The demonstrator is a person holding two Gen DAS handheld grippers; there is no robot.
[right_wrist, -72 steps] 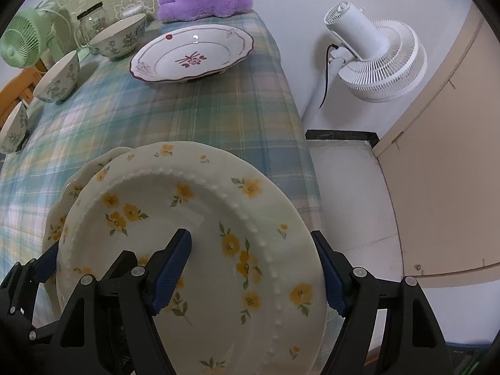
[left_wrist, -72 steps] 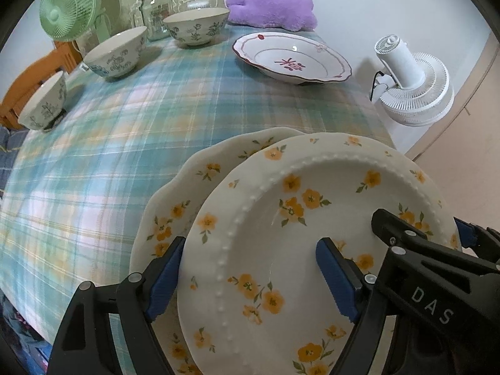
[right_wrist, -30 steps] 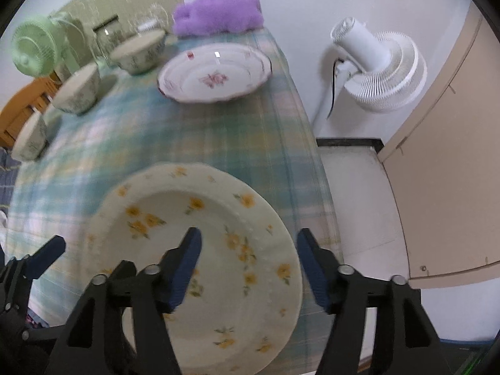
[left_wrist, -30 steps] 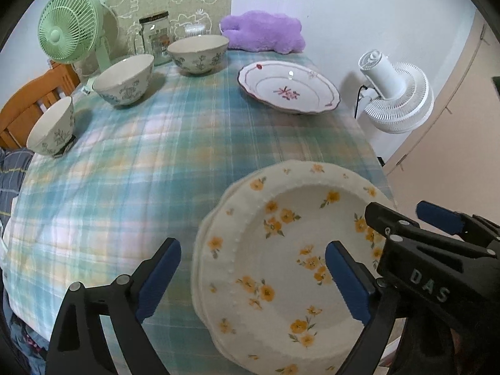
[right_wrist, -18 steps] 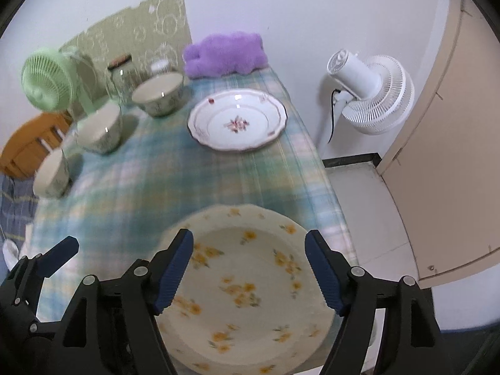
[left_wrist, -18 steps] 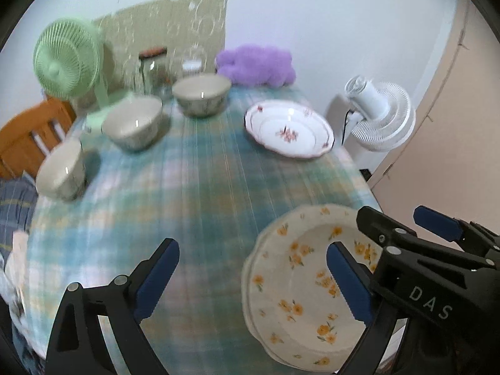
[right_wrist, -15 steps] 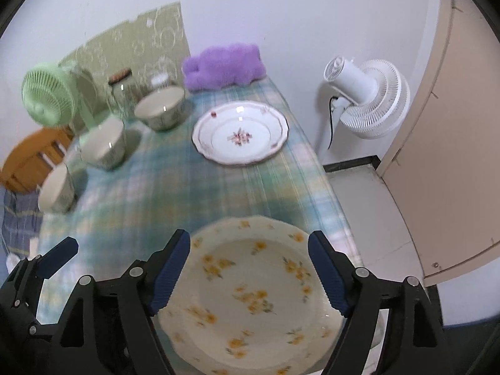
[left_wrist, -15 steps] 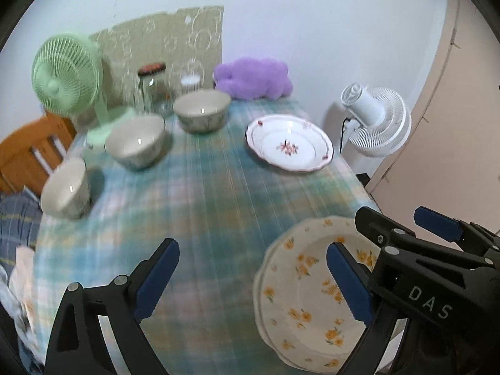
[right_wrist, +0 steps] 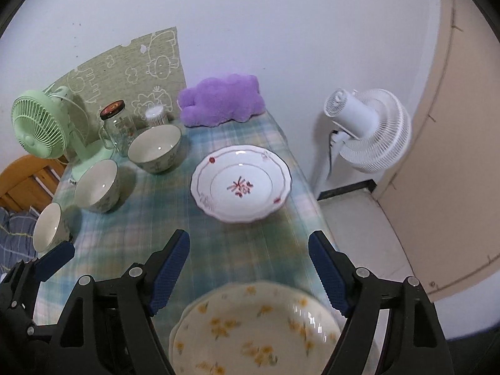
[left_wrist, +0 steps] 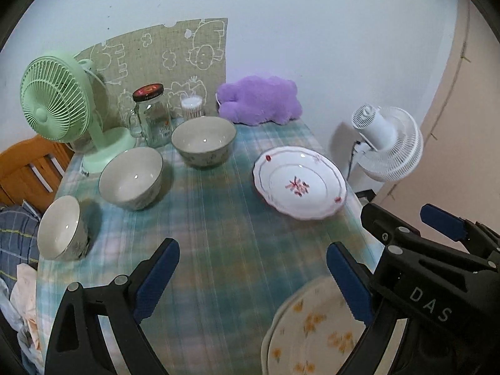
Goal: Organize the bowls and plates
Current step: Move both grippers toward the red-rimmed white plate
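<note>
Both your grippers hang above the near end of the table (right_wrist: 250, 250), jaws spread wide and holding nothing: left gripper (left_wrist: 250, 276), right gripper (right_wrist: 248, 265). Below the right gripper, at the near edge of the table toward the near right corner, sits the stack of yellow-flowered plates (right_wrist: 256, 328), one on another; how many, cannot tell. In the left wrist view the same stack shows low right, partly behind the right-hand finger (left_wrist: 348, 281). Farther out along the right edge: red-patterned white plate (right_wrist: 240, 182), flat on the checked cloth, well apart from the stack. Three bowls run along the left side, none touching: small bowl (left_wrist: 62, 228) at the left edge, middle bowl (left_wrist: 131, 178) beyond it, large bowl (left_wrist: 203, 140) toward the far end. At the far end: green fan (left_wrist: 59, 106) in the far left corner, glass jar (left_wrist: 153, 118) with dark lid beside it, small clear container (left_wrist: 192, 106) next, purple plush (left_wrist: 259, 100) at the far right corner. White fan (right_wrist: 368, 131) stands off the table, past its right edge. Motion blur softens the cloth.
</note>
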